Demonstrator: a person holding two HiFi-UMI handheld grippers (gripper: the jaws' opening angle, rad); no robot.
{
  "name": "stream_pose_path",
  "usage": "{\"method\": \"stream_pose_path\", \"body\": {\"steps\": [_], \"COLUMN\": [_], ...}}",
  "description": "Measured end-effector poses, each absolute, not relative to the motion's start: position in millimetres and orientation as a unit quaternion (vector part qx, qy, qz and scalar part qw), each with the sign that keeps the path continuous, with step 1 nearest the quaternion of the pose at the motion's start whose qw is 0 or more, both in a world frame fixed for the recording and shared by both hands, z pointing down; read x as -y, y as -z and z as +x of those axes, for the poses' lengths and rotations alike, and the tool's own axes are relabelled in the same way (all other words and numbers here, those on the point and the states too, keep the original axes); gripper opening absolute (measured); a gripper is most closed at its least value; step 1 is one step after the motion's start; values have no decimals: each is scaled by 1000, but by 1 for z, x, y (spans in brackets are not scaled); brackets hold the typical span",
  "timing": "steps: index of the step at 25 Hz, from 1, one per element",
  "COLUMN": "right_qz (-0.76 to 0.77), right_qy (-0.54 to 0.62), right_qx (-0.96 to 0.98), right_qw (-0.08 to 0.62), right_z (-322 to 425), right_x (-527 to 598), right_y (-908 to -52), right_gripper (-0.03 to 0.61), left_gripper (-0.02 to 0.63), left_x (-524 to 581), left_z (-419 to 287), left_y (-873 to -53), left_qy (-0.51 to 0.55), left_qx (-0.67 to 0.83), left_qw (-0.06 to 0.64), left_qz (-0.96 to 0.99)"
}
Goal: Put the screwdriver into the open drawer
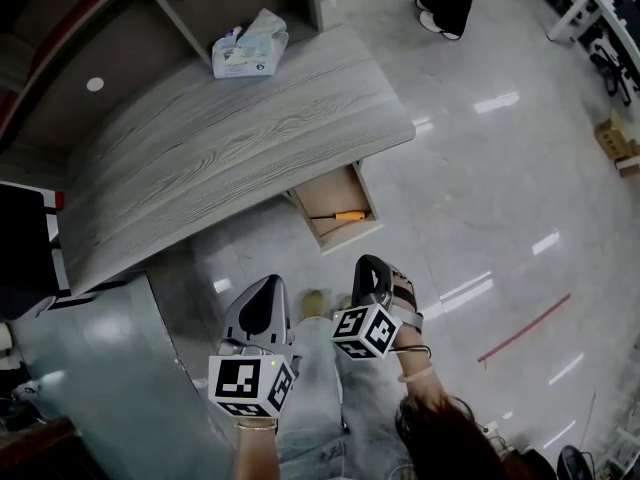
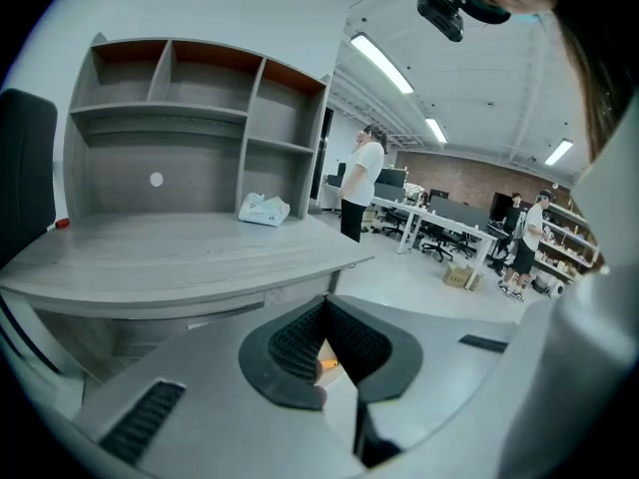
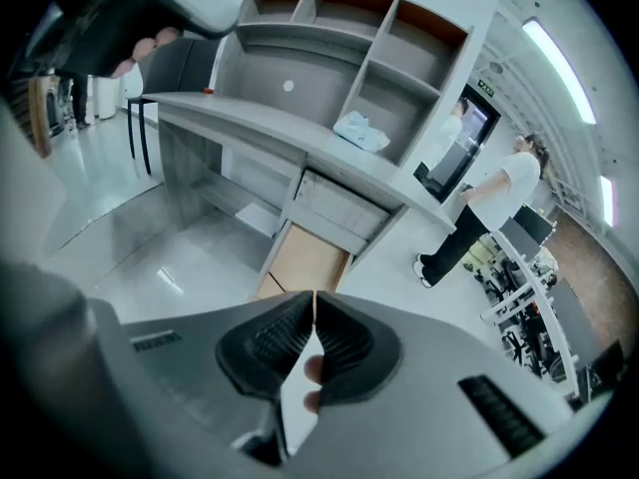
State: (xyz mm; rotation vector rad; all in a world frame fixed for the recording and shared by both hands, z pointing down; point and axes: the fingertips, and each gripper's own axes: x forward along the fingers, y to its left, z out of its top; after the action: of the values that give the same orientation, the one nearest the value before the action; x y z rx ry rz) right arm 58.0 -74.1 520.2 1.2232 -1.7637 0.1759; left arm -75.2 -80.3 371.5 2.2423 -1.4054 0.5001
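Screwdriver (image 1: 337, 215): orange handle, lying flat inside the open drawer (image 1: 348, 232), which is pulled out below the right end of the bench (image 1: 220, 148). Neither gripper touches it.
Left gripper (image 1: 268, 286): jaws closed on each other, nothing between them. Held close to the person's body, well apart from the drawer.
Right gripper (image 1: 369, 264): jaws closed, empty. Also held low and clear of the drawer.
Tissue pack (image 1: 248, 46): at the back of the bench, not part of the task.
Task status: placement looks complete, with the tool at rest in the drawer and released. No step appears to remain, since the task does not ask for the drawer to be shut.
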Motion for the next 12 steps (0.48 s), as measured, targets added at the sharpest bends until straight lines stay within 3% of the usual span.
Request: {"method": "stream_pose_path", "body": {"steps": [12], "right_qz": [535], "right_qy": [-73], "right_qx": [726], "right_qw": [426], "right_z": [70], "right_x": [70], "right_y": [-447], "right_gripper": [29], "left_gripper": [15], "left_x": [74], "left_z": [-57], "left_y": [-326], "left_qy": [-193], "left_qx": [474], "left_qw": [197], "left_qz": [836]}}
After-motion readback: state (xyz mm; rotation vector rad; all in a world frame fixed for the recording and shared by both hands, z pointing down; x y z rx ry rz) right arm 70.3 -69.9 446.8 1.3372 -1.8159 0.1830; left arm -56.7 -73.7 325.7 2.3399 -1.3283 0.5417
